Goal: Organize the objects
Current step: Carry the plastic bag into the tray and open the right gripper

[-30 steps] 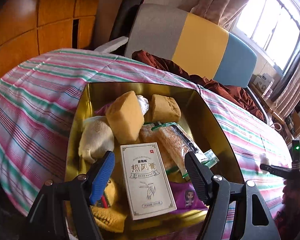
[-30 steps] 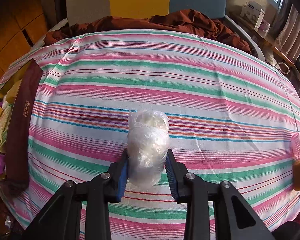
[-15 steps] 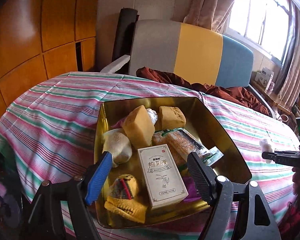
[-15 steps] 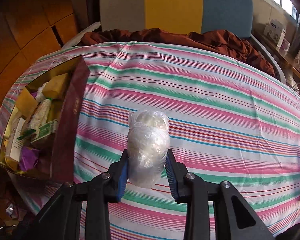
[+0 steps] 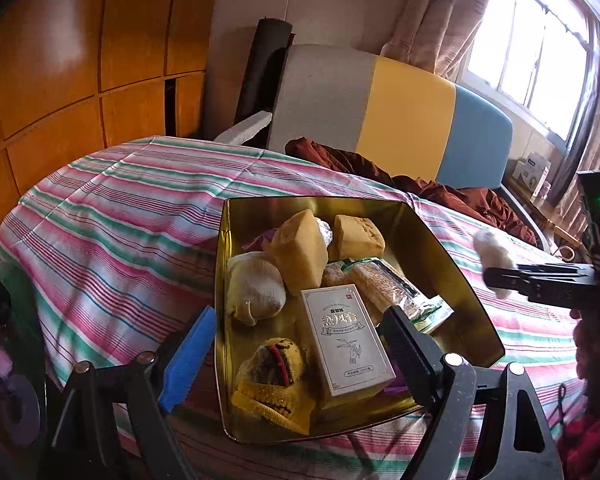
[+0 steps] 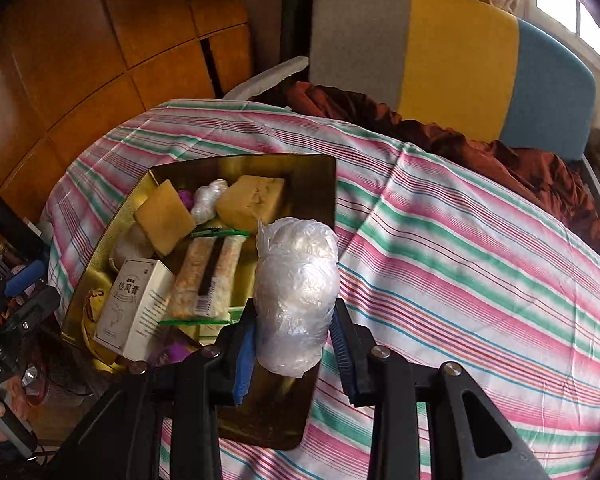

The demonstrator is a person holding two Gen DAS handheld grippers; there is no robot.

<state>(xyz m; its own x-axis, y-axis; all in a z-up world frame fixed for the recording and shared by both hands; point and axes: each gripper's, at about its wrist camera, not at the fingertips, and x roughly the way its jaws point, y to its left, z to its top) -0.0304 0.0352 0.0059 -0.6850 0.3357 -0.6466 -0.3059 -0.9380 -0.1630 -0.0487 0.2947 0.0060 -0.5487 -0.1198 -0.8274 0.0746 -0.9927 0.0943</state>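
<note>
Holding the plastic-wrapped bundle [image 6: 296,292] clamped between its jaws, your right gripper [image 6: 294,344] now hangs over the near right edge of the gold tin box [image 6: 320,184]; a second ago the same view showed only striped cloth ahead, with the box a dark sliver at the far left. In the left wrist view that bundle [image 5: 494,256] shows as a pale blur at the right, just outside the box's right wall, where earlier only the tip of the right gripper [image 5: 500,276] showed, lower and farther right. Your left gripper [image 5: 296,356] has pulled back from the box: its jaws are opening, wider than a second ago, with nothing pressed between them, and the white carton [image 5: 346,340] that sat close between the pads then now lies clear of them inside the box. More of the box's far wall and of the striped cloth [image 5: 120,208] on the bench is in view than before. Inside the box lie two yellow sponge blocks [image 5: 300,252], a cream cloth ball [image 5: 254,288], a clear packet of biscuits [image 5: 384,284] with green ends, a yellow knitted piece [image 5: 272,388] and something purple [image 6: 168,350] at the near corner. Behind the bench stand a grey, yellow and blue headboard [image 5: 404,112] and a rumpled brown cloth [image 5: 432,188].
</note>
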